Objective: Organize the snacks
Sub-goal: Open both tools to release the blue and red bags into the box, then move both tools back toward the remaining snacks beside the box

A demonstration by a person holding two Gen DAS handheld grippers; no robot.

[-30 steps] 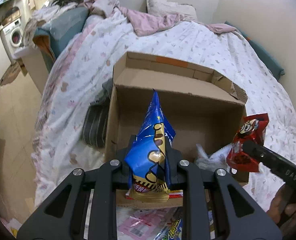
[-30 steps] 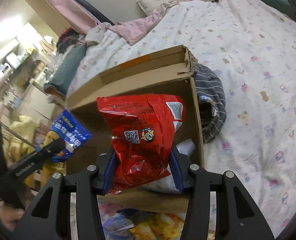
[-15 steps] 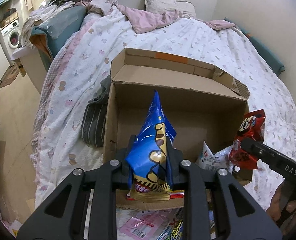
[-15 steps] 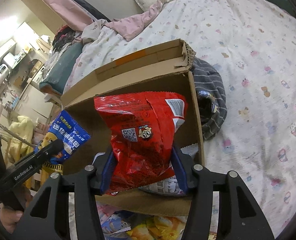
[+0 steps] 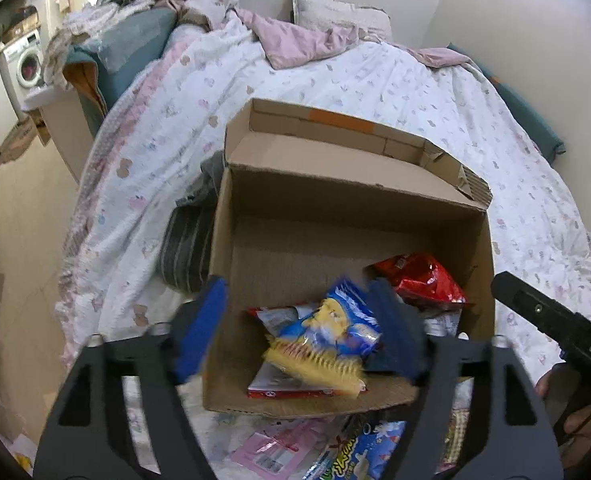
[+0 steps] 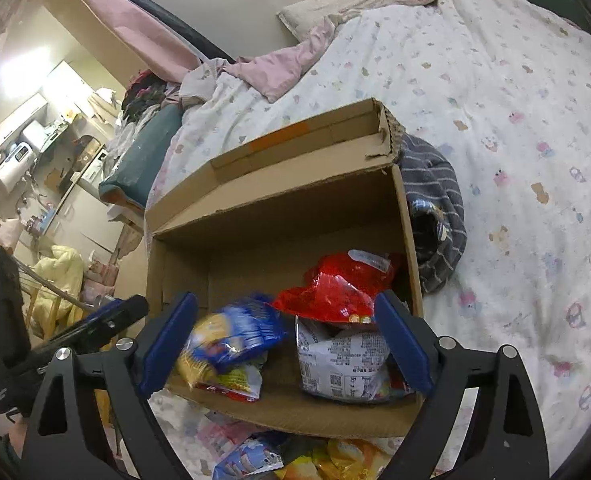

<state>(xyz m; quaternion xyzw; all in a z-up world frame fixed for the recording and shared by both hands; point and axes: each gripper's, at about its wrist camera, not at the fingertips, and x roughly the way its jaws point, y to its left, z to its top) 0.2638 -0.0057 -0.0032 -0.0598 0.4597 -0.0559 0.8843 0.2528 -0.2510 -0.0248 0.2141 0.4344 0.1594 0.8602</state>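
Observation:
An open cardboard box (image 5: 347, 184) (image 6: 279, 188) sits on the bed. A blue and yellow snack bag (image 5: 327, 340) (image 6: 231, 336) lies blurred inside it at the left. A red snack bag (image 5: 419, 280) (image 6: 339, 284) lies inside at the right, on top of a white packet (image 6: 341, 360). My left gripper (image 5: 299, 336) is open over the box's near left part, and empty. My right gripper (image 6: 285, 340) is open over the near edge, and empty. More snack packets (image 5: 335, 452) (image 6: 295, 456) lie on the bed in front of the box.
A grey striped cloth (image 5: 185, 240) (image 6: 435, 208) lies against the box's side. The bed has a white patterned quilt (image 5: 375, 80) and a pink blanket (image 5: 307, 40). A washing machine (image 5: 27, 64) stands far left. The room's floor (image 5: 19, 240) is left of the bed.
Both grippers have opened. The blue bag and the red bag have dropped from the jaws into the box. Both grippers sit closer to the box.

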